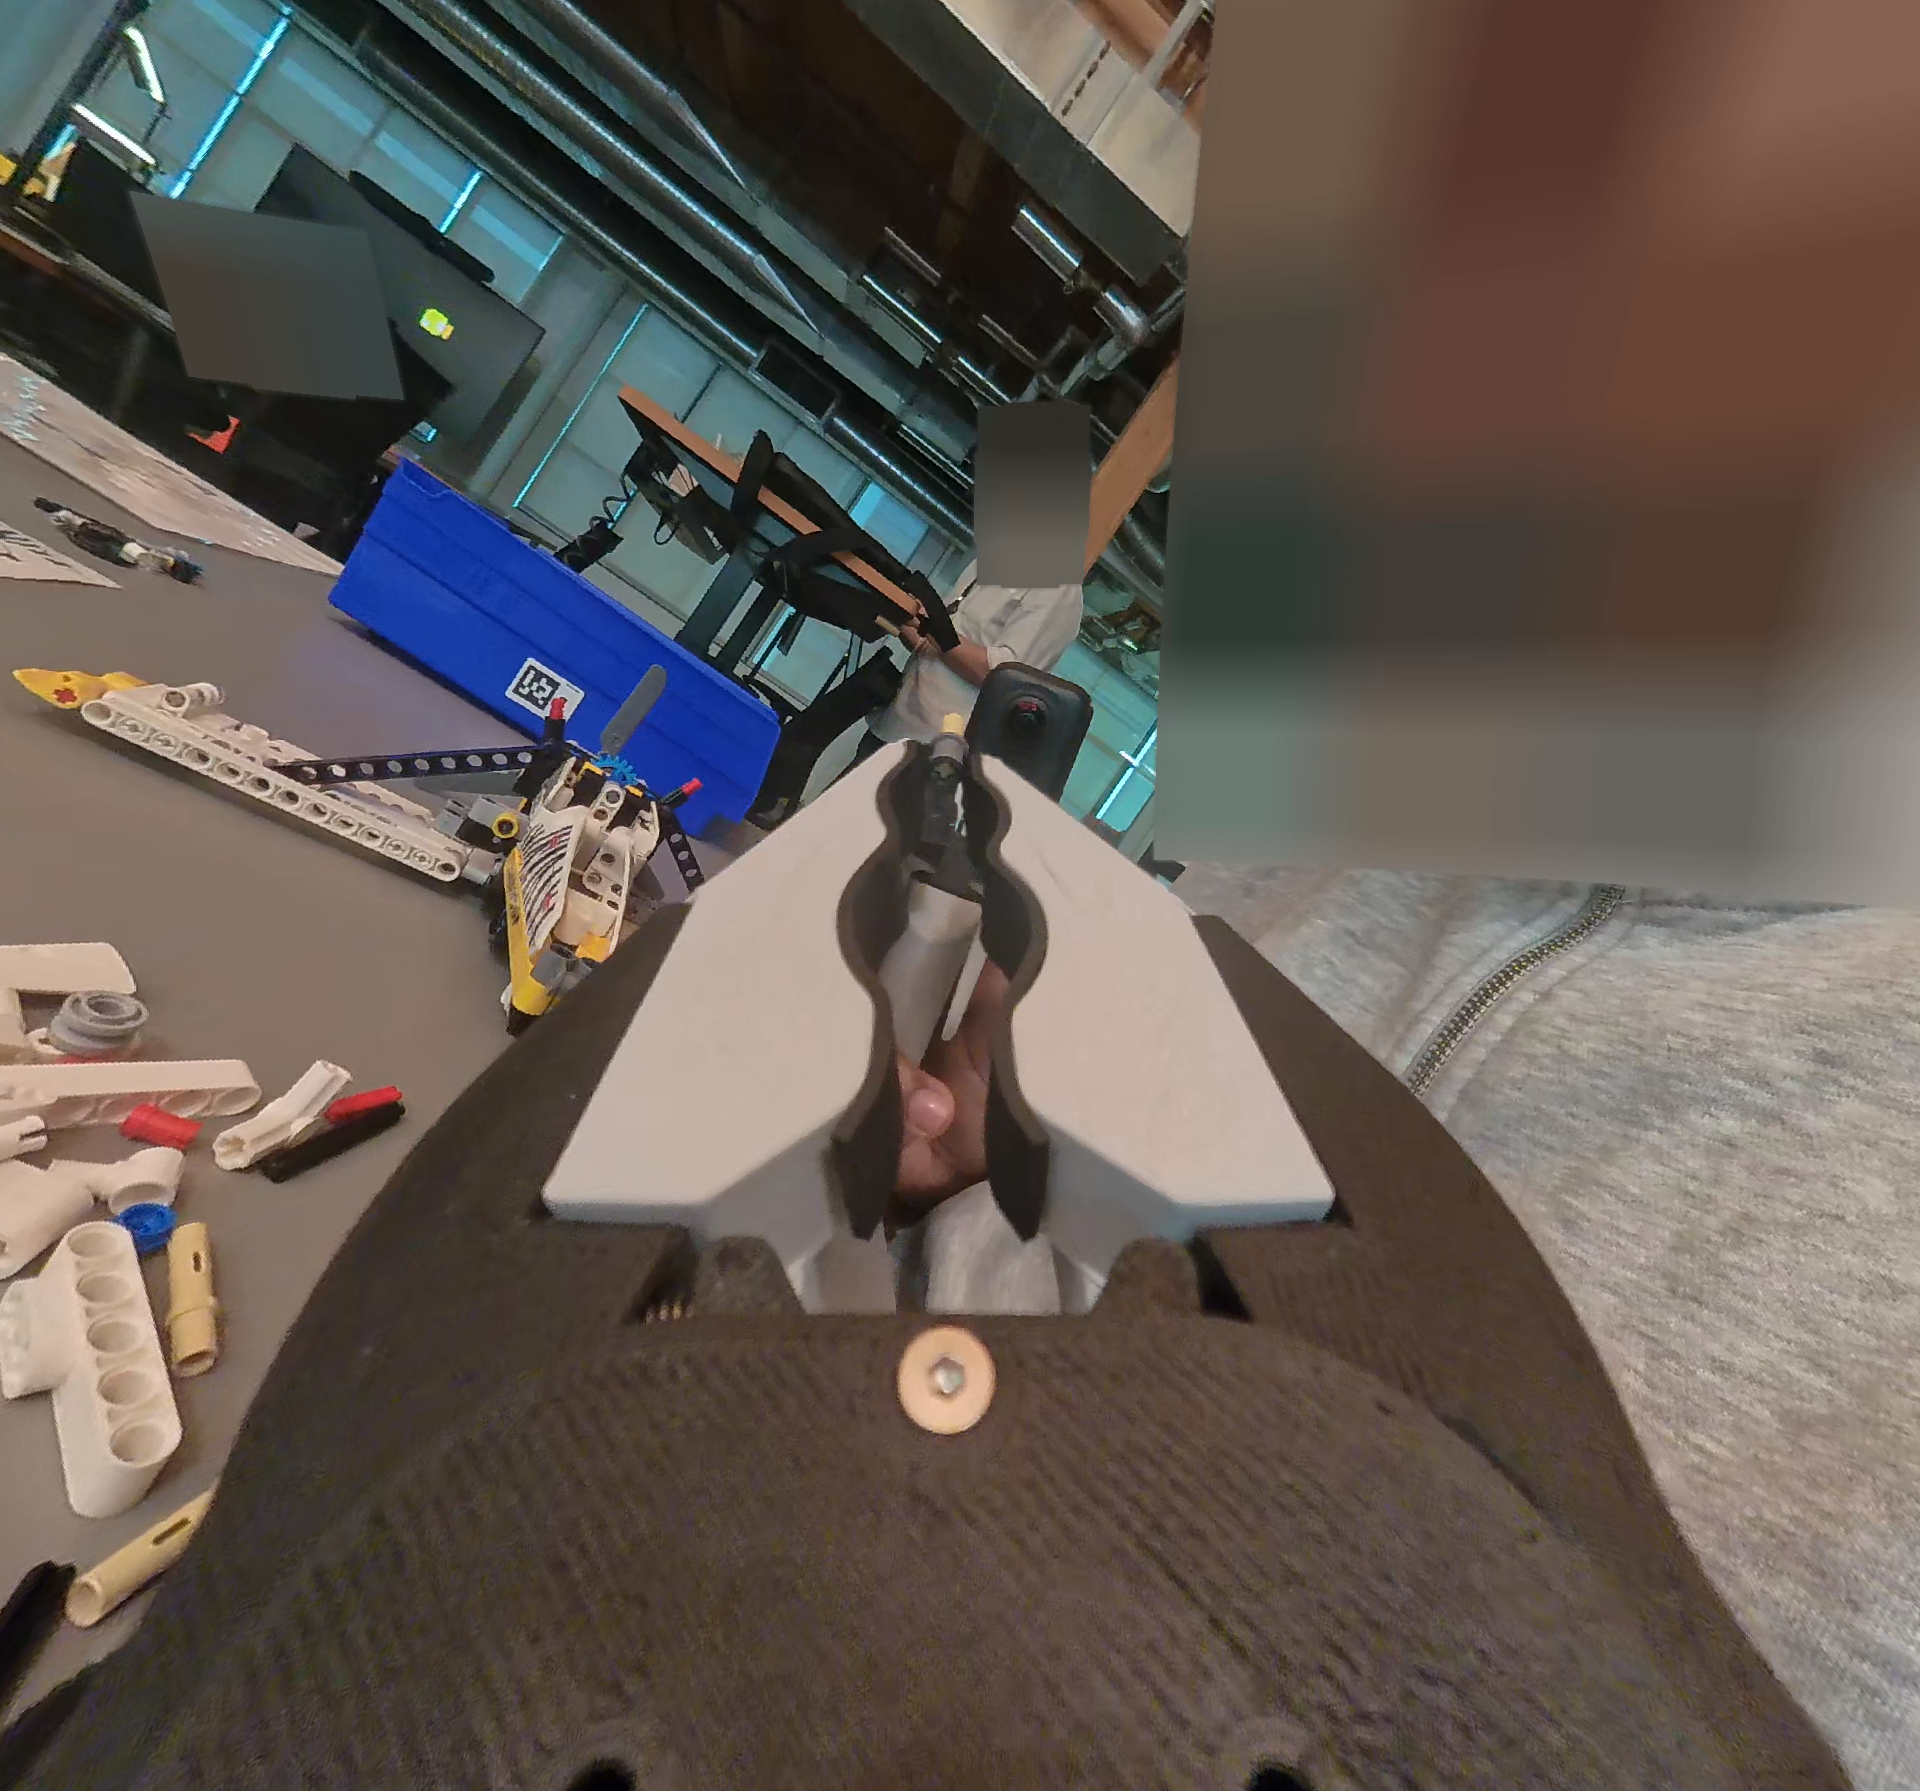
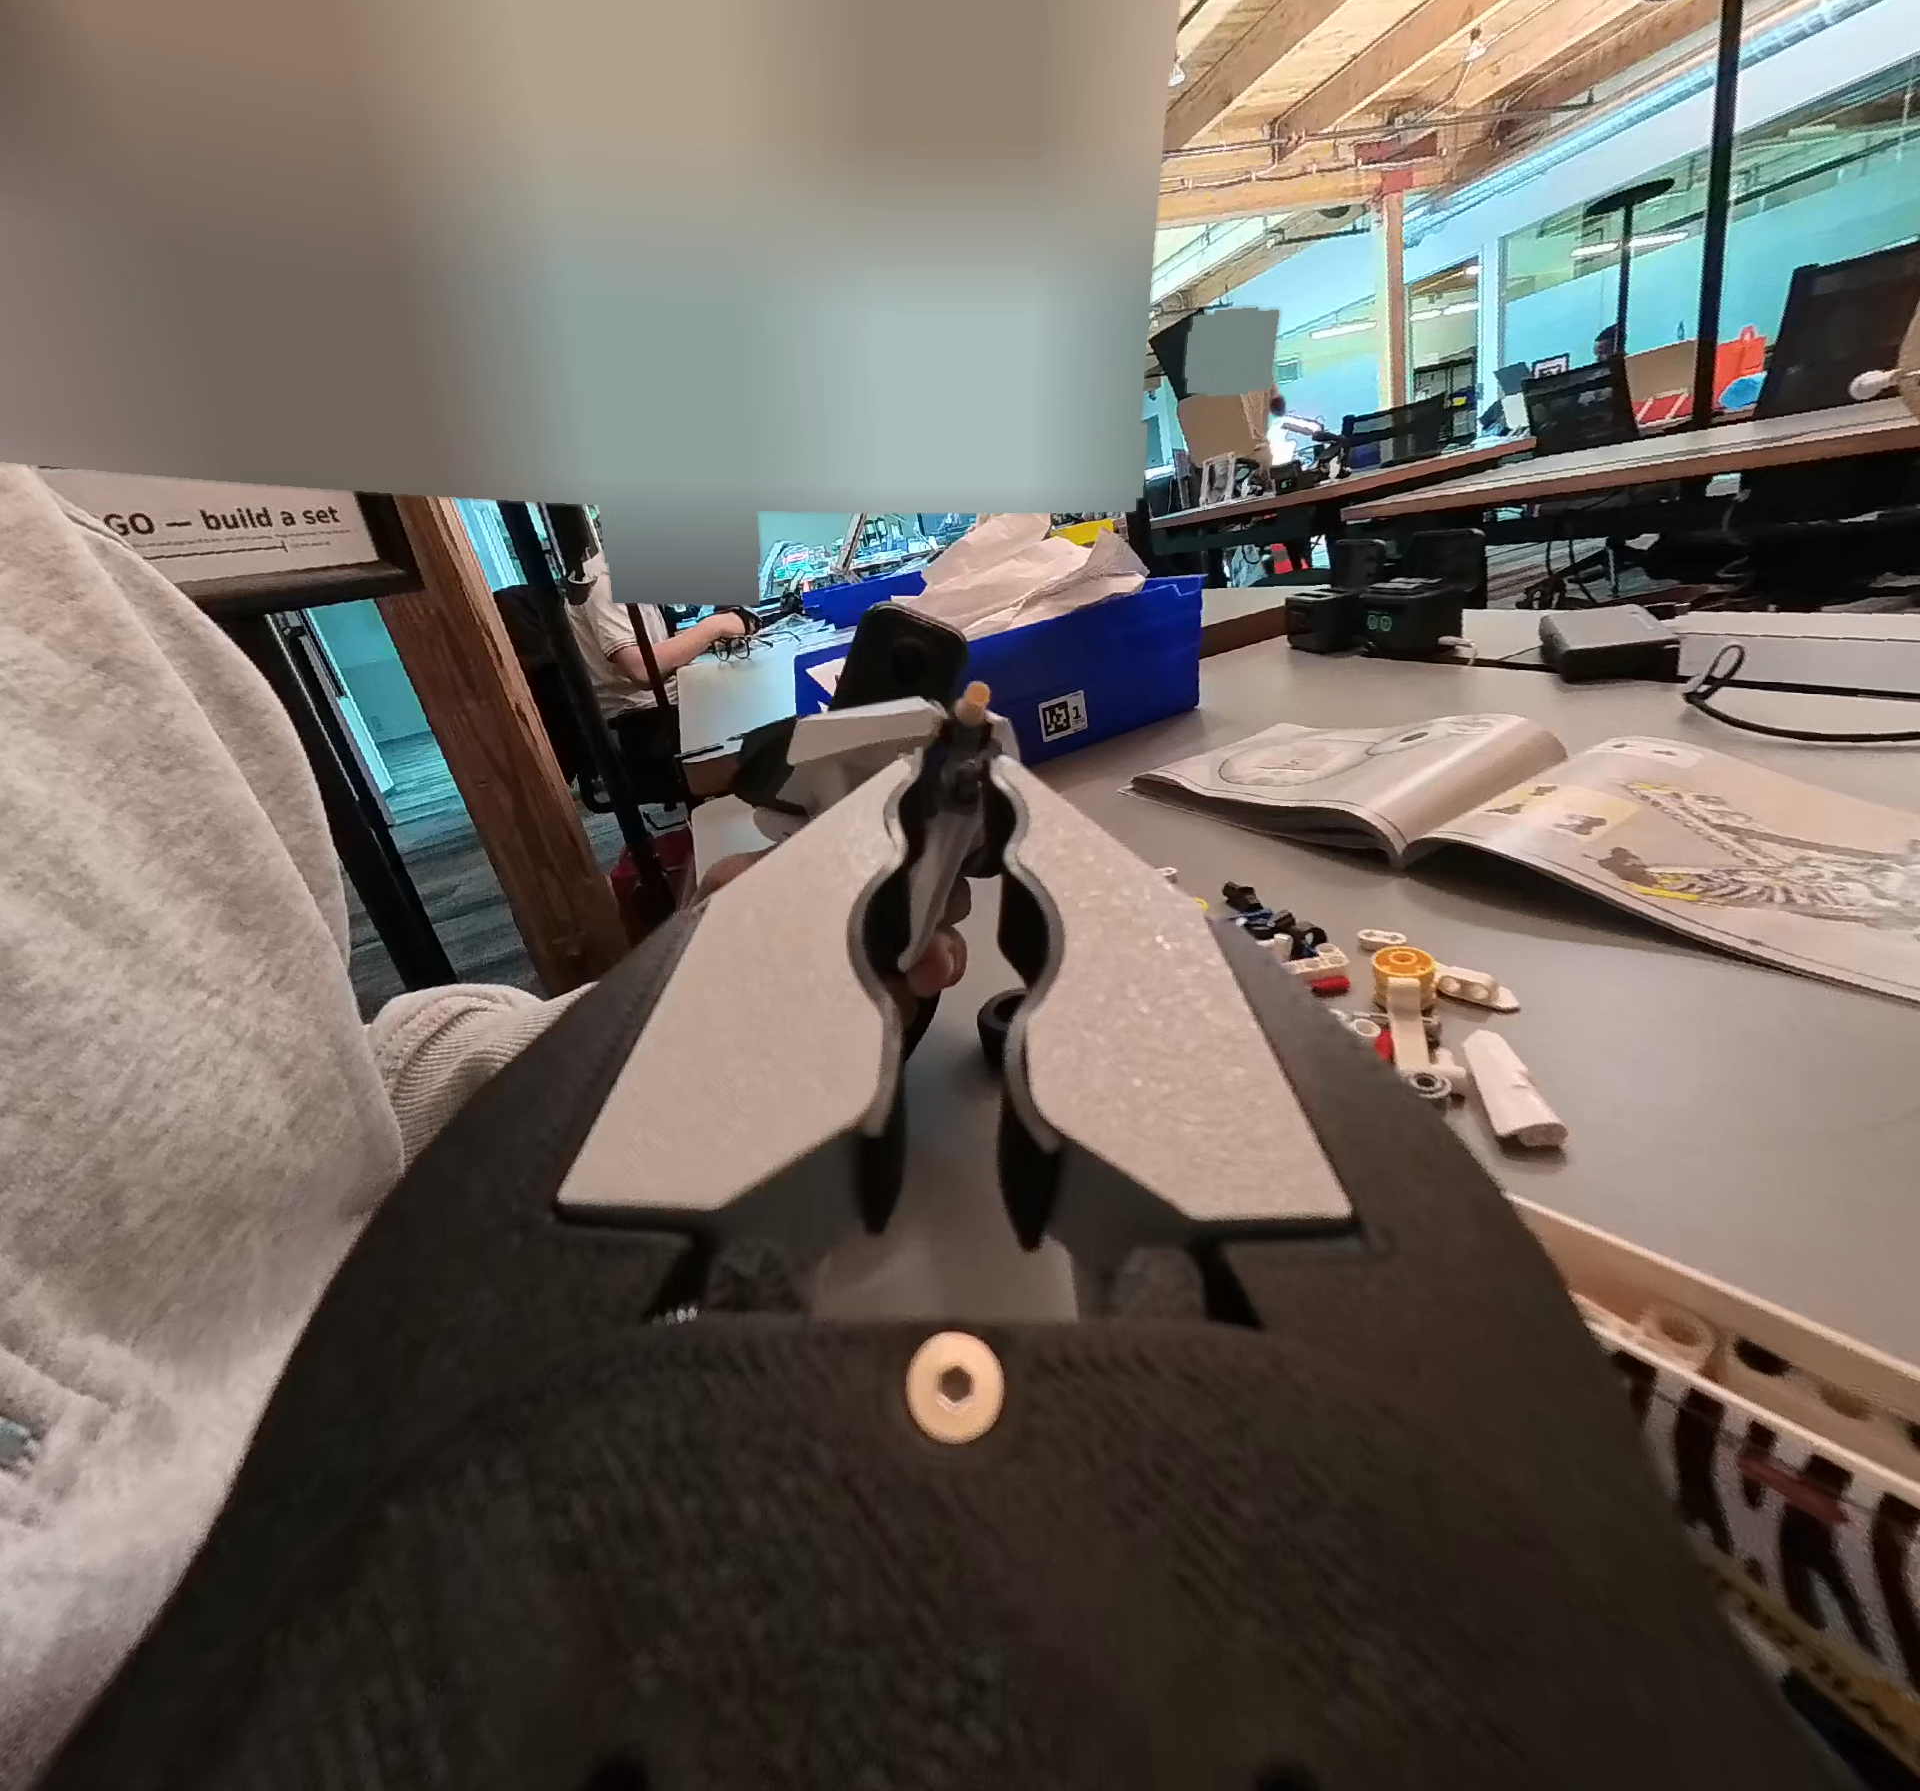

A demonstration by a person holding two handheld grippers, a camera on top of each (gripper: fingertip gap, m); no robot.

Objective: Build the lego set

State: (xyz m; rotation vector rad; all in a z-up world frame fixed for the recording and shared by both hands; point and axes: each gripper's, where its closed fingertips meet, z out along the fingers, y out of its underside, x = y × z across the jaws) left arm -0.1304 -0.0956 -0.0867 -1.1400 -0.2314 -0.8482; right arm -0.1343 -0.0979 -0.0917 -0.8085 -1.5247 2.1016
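Observation:
Both grippers are raised above the table and meet tip to tip in front of a person in a grey hoodie. My left gripper point(image 1: 945, 780) is shut on a small lego piece point(image 1: 948, 754), grey and black with a tan pin on top. My right gripper point(image 2: 971, 759) is shut on the same small piece point(image 2: 971, 718) from the other side. The left gripper point(image 2: 868, 733) also shows in the right wrist view. The partly built white, yellow and dark blue model point(image 1: 582, 858) stands on the grey table point(image 1: 312, 910) to the left.
Loose white, red, tan and black parts point(image 1: 114, 1211) lie at the left. More small parts point(image 2: 1403, 1003) lie at the right, near an open instruction booklet point(image 2: 1455, 806). A blue bin point(image 2: 1091, 671) stands at the back. A striped lego panel point(image 2: 1766, 1492) lies at the near table edge. My left and right fingertips are right by each other.

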